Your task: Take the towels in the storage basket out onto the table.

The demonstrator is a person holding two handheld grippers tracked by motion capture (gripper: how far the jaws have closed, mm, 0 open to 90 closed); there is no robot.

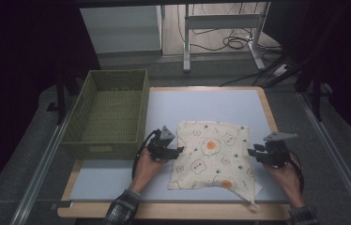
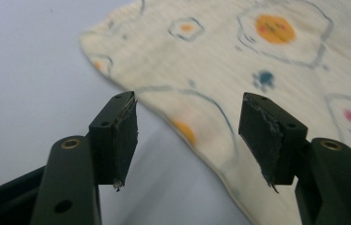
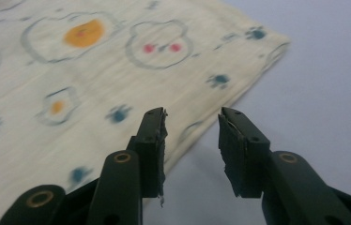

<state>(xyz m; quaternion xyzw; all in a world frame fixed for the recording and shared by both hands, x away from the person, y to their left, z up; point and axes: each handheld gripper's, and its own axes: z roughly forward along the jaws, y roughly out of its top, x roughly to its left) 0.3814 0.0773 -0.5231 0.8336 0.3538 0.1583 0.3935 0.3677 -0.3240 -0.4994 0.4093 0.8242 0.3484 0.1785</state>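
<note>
On the pale grey table, a green woven basket sits at ten o'clock; the egg-print cloth, bearing no legible writing, lies flat at centre, flanked by the left gripper and right gripper, both parted and empty.

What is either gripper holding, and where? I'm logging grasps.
Nothing: the left gripper and right gripper stand open beside the cloth edges.
</note>
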